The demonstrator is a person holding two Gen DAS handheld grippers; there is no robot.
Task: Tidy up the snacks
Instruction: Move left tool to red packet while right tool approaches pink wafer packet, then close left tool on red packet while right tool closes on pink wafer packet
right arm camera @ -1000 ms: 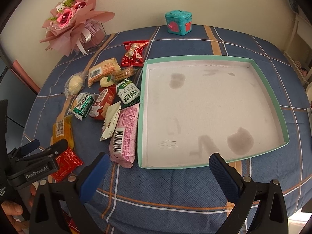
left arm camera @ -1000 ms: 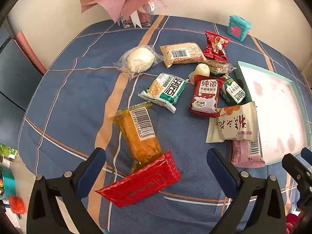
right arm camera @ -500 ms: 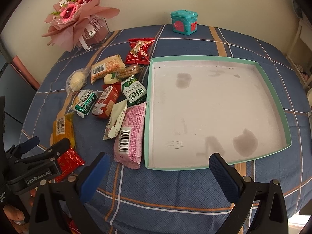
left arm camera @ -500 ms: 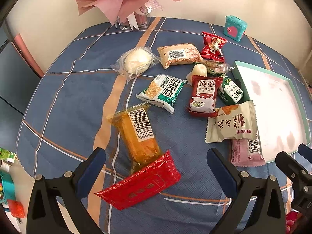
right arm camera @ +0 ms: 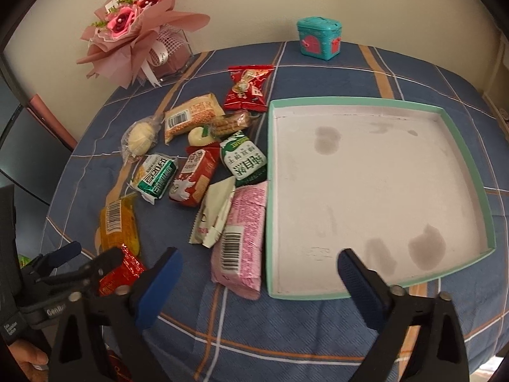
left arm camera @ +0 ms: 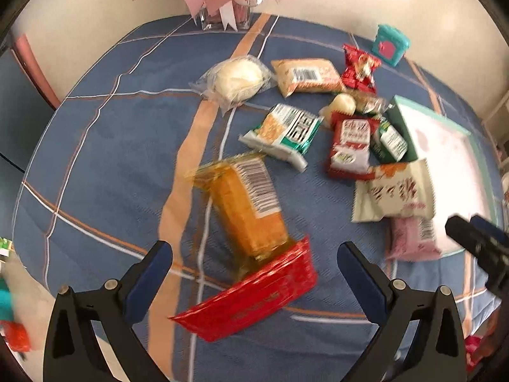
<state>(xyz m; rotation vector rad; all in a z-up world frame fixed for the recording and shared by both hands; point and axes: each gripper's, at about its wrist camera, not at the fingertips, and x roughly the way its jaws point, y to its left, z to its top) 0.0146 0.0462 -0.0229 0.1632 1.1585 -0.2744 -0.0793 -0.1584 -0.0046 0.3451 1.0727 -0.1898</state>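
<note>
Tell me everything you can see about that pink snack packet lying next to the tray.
The pink snack packet is a soft, oblong plastic pouch, pale pink with darker pink print and a white barcode label near its closer end. It looks sealed and full. It lies flat on the blue checked tablecloth, its long side running along the tray's left wall, apparently touching it. A cream packet overlaps its left edge. No claw touches it.

A blue plaid table carries a mint tray ahead between the right fingers. Just left of it lie a pink pack, white pack and other snacks. Ahead of the left fingers, a red pack overlaps an orange pack. A bouquet and teal box stand farthest away.
</note>
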